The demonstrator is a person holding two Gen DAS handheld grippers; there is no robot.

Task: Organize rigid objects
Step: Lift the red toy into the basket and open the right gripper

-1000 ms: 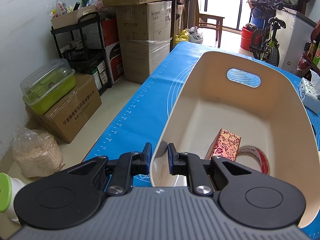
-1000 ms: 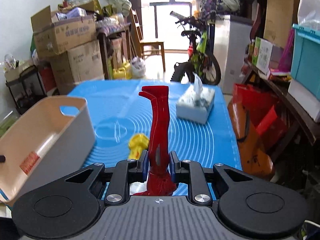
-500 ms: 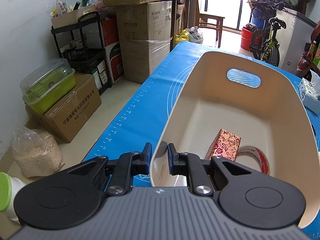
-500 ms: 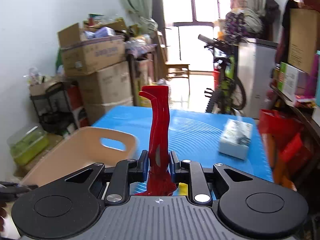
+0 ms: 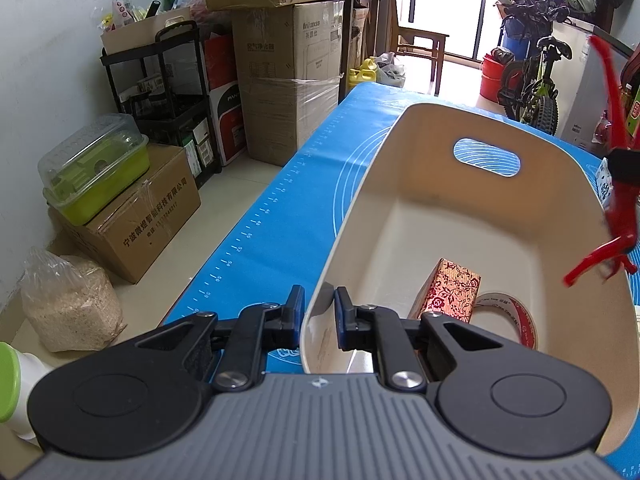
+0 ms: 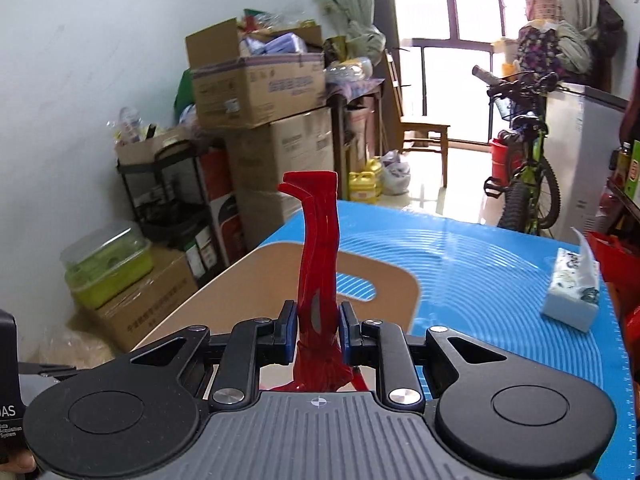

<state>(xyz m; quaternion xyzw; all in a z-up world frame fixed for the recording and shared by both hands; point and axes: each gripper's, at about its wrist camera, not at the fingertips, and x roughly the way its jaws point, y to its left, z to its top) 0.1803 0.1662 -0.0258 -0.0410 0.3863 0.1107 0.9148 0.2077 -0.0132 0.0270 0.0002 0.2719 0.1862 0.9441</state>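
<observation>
A cream plastic basket (image 5: 360, 200) with a handle slot stands on the blue mat (image 5: 272, 216). My left gripper (image 5: 316, 312) is shut on the basket's near rim, one pad inside and one outside. Inside lie a red patterned box (image 5: 450, 292) and a roll of tape (image 5: 516, 316). My right gripper (image 6: 318, 330) is shut on a red plastic tool (image 6: 318, 240), held upright above the basket (image 6: 248, 276). In the left wrist view that red tool (image 5: 618, 184) hangs over the basket's right rim.
A tissue box (image 6: 574, 294) sits on the mat (image 6: 480, 264) to the right. Cardboard boxes (image 5: 288, 92), a black shelf cart (image 5: 160, 96) and a green lidded container (image 5: 94, 168) stand on the floor left of the table. A bicycle (image 6: 528, 168) stands at the back.
My right gripper has swung left with the red tool, from over the open mat to above the basket. The tool now shows in the left wrist view. The left gripper has not moved.
</observation>
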